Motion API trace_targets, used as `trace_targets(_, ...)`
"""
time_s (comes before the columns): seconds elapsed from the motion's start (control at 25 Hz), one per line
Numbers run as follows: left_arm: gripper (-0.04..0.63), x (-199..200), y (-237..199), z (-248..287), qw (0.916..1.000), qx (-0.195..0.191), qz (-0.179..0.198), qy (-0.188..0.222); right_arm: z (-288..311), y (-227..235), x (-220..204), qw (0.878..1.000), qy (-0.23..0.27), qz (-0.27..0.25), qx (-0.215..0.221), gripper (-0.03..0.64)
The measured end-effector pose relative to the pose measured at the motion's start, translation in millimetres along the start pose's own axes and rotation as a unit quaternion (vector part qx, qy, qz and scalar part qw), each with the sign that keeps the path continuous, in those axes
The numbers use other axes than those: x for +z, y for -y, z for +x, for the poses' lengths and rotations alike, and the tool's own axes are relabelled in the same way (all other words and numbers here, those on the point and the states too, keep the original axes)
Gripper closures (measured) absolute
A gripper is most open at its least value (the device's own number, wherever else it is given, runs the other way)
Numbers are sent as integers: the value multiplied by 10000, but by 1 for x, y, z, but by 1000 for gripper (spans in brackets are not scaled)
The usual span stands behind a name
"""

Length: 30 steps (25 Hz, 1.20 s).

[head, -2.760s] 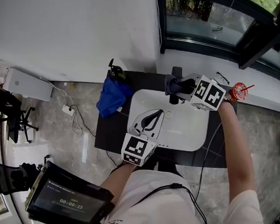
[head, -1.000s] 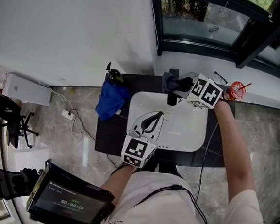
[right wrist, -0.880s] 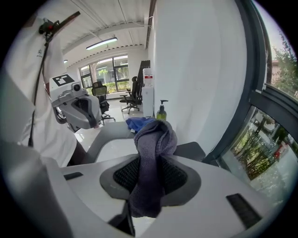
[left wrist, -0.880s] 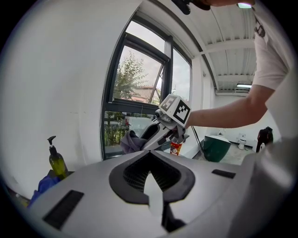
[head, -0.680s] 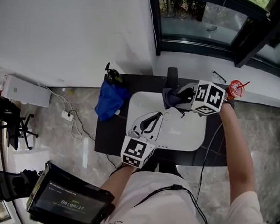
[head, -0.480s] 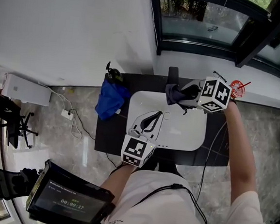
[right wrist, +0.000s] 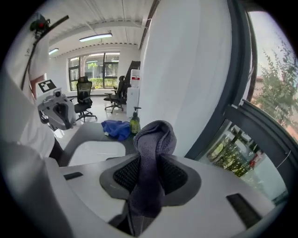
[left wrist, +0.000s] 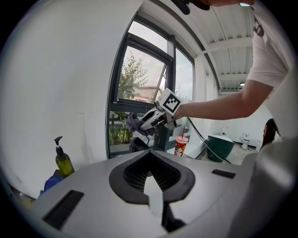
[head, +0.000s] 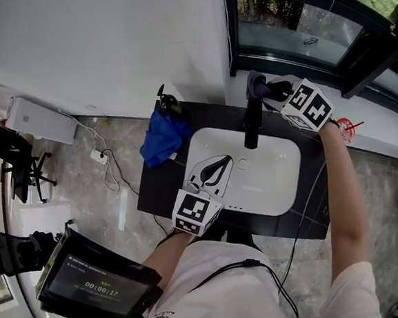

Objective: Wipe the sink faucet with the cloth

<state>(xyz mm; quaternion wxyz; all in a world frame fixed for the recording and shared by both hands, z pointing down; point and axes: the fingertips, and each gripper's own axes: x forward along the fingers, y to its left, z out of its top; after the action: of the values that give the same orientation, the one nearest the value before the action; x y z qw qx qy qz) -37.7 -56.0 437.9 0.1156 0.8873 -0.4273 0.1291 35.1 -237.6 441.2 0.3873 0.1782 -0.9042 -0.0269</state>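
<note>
At the near edge of the white sink (head: 278, 209), your left gripper (head: 225, 161) hovers idle over the basin, its jaws drawn together on nothing. Beyond it, the black faucet (head: 251, 128) rises from the far edge of the dark countertop (head: 158, 186) and reaches out over the basin. Farther still, by the window wall, your right gripper (head: 267, 90) clamps the grey-purple cloth (head: 255, 86), which bulges out past the jaw tips. The cloth hangs just above the faucet's far end and looks clear of it, though contact cannot be ruled out.

This looks like a pause between wiping strokes, with the cloth carried off the metal. The next move probably calls for you to bring the cloth back down onto the top of the faucet and draw it along the spout toward you. Keep the clamp firm so the fold does not slip out.

Half a second ago the cloth sat lower and nearer, against the faucet above the basin's far edge. The right gripper has since swung up and away toward the wall. The left gripper has not shifted.
</note>
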Motion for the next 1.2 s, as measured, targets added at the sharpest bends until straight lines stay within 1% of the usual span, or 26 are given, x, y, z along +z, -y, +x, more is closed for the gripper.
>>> trace_targets(0.16,601,1,-7,-4,9999,102,-33,-5,17,13,1,9992,-47,-81,-381,500)
trace_targets(0.24,601,0,-11,-7,9998,162,-74,-8,26,11,0,9991,-122,-146,-388,500)
trace_targets(0.4,601,-1,-13,-8,9998,193,-74,-39,40,-2,-8,9990,-303,-245,-226,500)
trace_targets(0.48,601,-1,-13,-8,9998,188,-63,-39,40,-7,-10,9992,-287,-224,-174,500)
trace_targets(0.6,601,0,-11,-7,9998,180,-84,-12,37,-21,-10,9994,-237,-249,64,502)
trace_targets(0.84,601,1,2,-3,10000,21,2,2,28,-57,-12,9977,-242,-225,591,500)
trace_targets(1.2,601,5,22,-3,9998,-180,92,47,20,-104,-15,9949,-260,-321,920,502)
